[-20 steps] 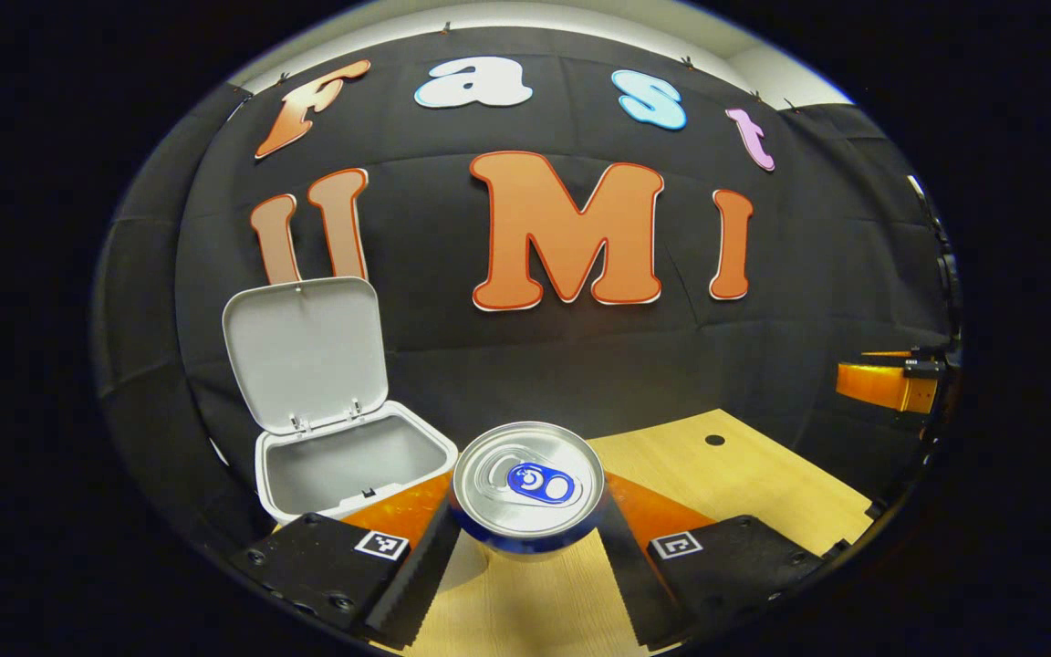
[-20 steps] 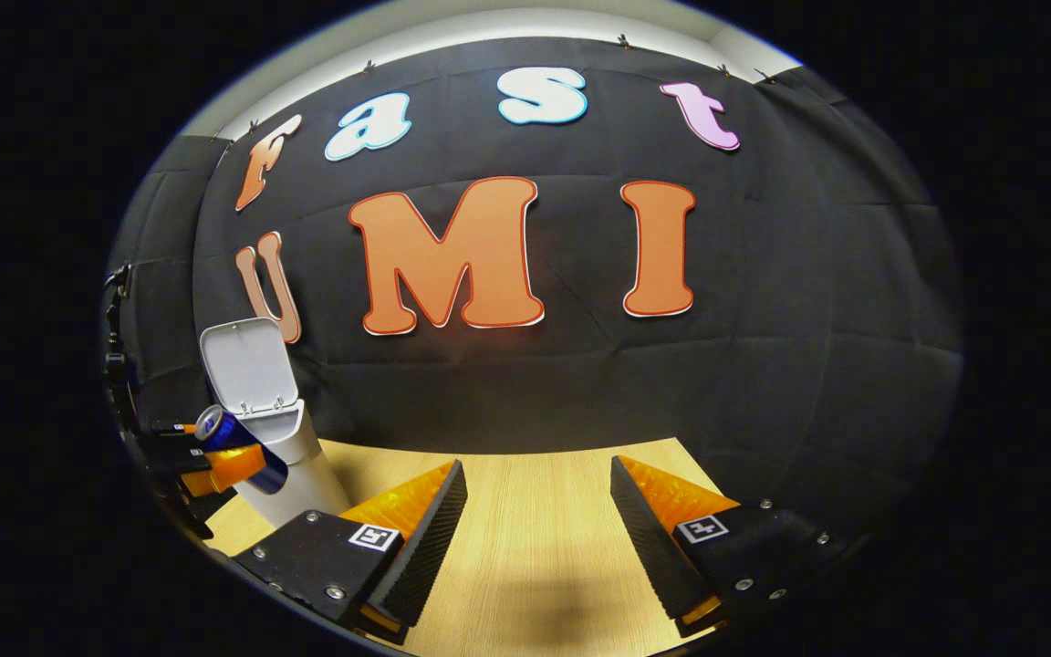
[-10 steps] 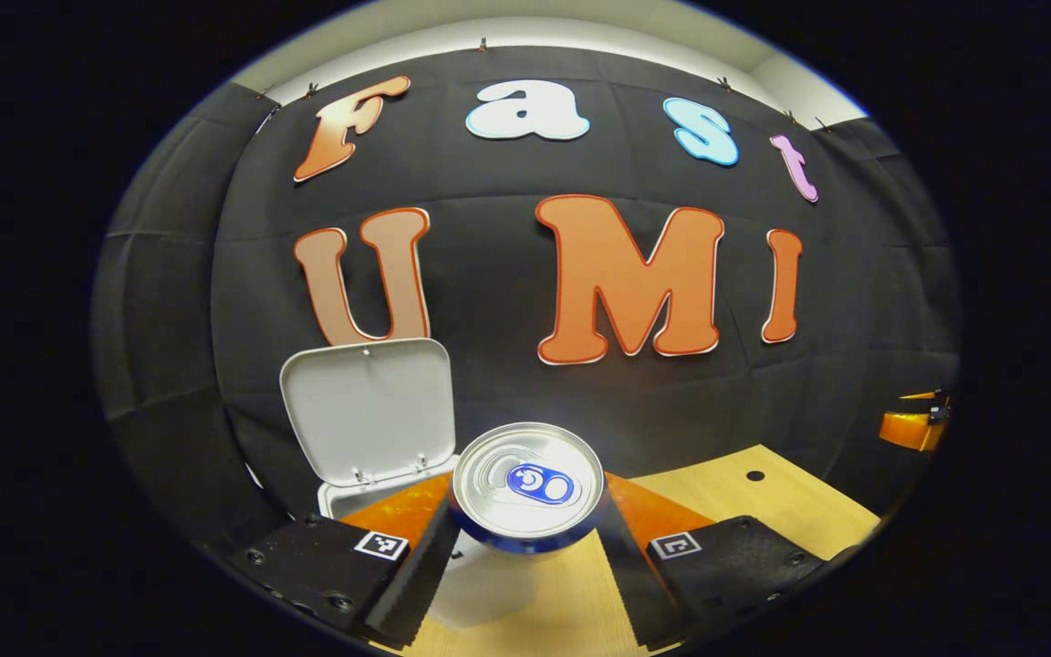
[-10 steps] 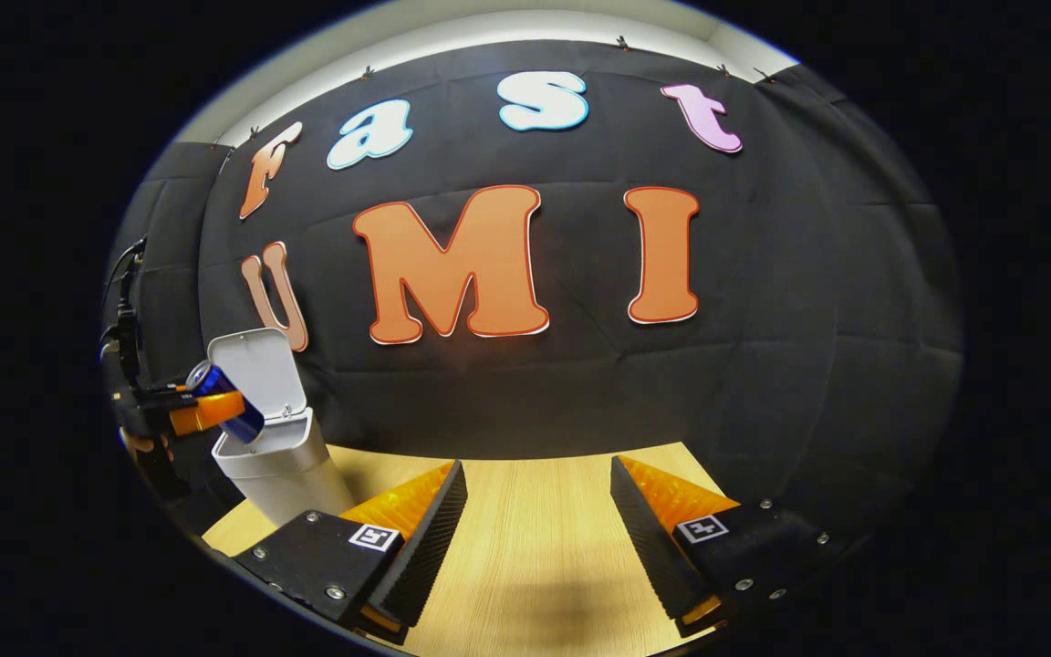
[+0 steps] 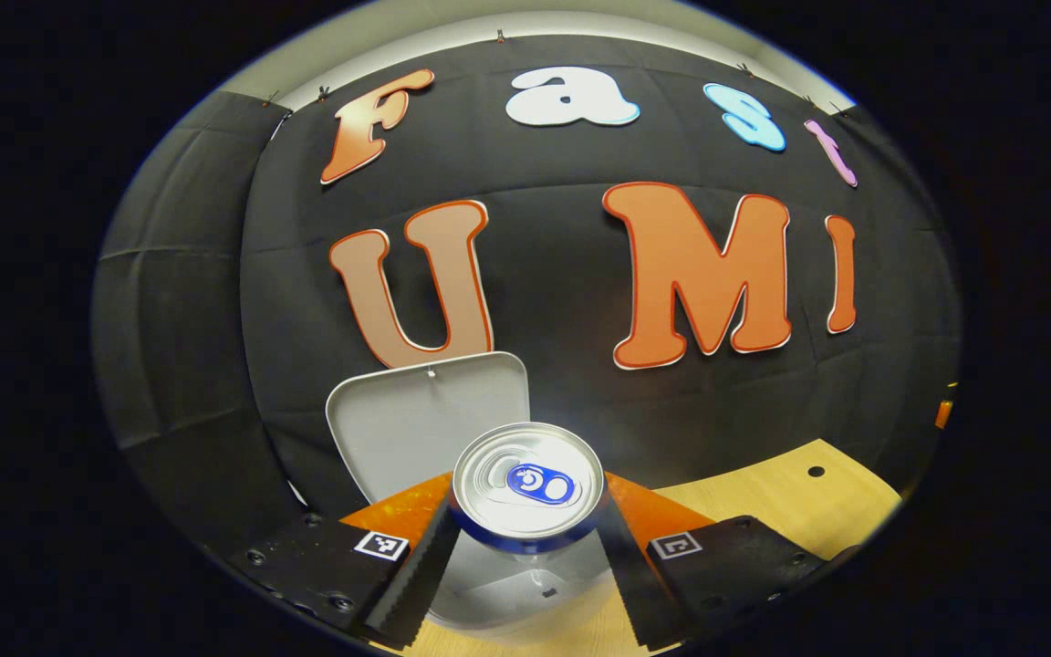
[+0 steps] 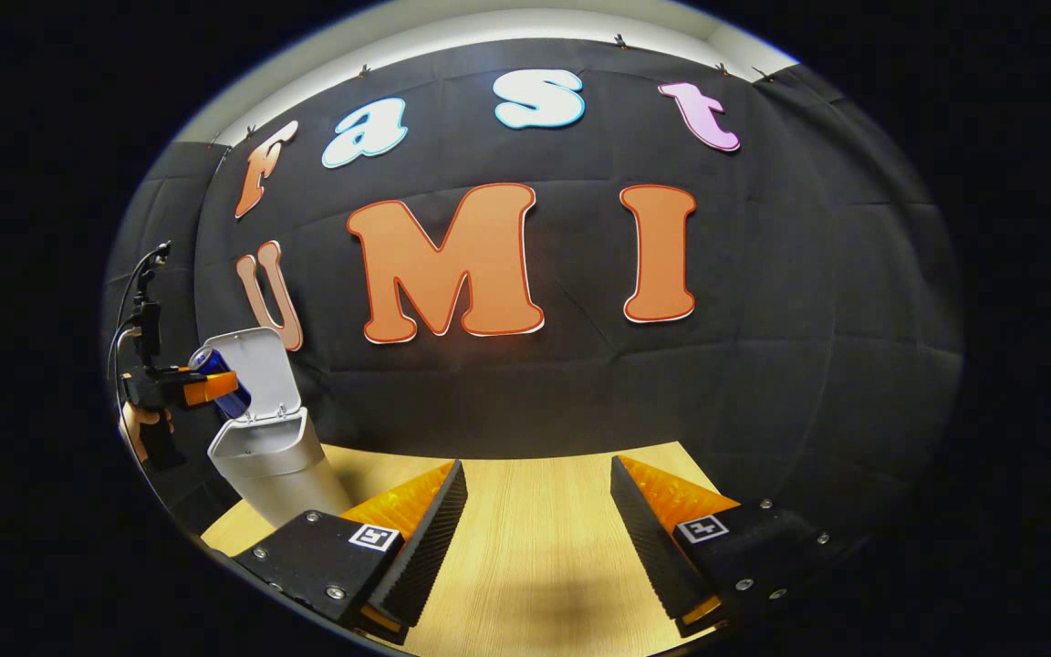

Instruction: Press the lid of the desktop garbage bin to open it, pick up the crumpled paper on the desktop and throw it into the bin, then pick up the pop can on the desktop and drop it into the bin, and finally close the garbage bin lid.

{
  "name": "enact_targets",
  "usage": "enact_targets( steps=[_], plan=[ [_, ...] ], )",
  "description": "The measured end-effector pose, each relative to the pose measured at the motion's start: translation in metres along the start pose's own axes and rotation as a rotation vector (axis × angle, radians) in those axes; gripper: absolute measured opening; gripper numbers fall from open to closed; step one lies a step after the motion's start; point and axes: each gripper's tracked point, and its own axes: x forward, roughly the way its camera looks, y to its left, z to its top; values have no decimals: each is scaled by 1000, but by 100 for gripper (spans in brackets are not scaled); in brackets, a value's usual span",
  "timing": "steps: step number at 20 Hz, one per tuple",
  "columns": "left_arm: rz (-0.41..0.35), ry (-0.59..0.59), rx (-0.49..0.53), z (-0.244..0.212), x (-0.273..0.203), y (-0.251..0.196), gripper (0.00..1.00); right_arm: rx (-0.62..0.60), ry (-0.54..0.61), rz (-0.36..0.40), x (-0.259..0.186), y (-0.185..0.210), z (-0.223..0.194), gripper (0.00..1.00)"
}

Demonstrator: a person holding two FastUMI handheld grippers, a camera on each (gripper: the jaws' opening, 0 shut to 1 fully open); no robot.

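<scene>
My left gripper (image 5: 525, 525) is shut on a blue pop can (image 5: 527, 484), whose silver top faces the camera. Right below the can lies the white bin's (image 5: 525, 589) open mouth, and the raised lid (image 5: 416, 420) stands just behind it. In the right gripper view the same bin (image 6: 275, 461) stands at the far left of the wooden table with its lid (image 6: 261, 370) up. There the can (image 6: 220, 379) hangs tilted over the bin's mouth in the left gripper (image 6: 197, 388). My right gripper (image 6: 535, 511) is open over bare tabletop, with nothing between its fingers.
A wooden tabletop (image 5: 763, 502) with a small dark hole (image 5: 816, 472) stretches to the right of the bin. The black cloth wall closes the back. A hand (image 6: 138, 424) holds the left gripper at the far left of the right gripper view.
My left gripper has carried the can leftward and over the bin, from beside it to right above its mouth. The right gripper has stayed almost still.
</scene>
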Motion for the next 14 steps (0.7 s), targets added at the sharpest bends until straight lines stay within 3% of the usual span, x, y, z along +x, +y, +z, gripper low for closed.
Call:
enact_targets(
  steps=[10, 11, 13, 14],
  plan=[
    [48, 85, -29, -22, 37, 28, 83, 12, 24, -27, -3, -8, -10, 94],
    [44, 76, -44, -21, 35, 28, 84, 14, 28, -30, -3, -8, -11, 94],
    [37, 75, -44, -20, 34, 26, 97, 23, 38, -30, -3, -9, -14, 94],
    [36, 84, -37, -22, 35, 26, 96, 27, 38, -28, -3, -7, -13, 95]
  ],
)
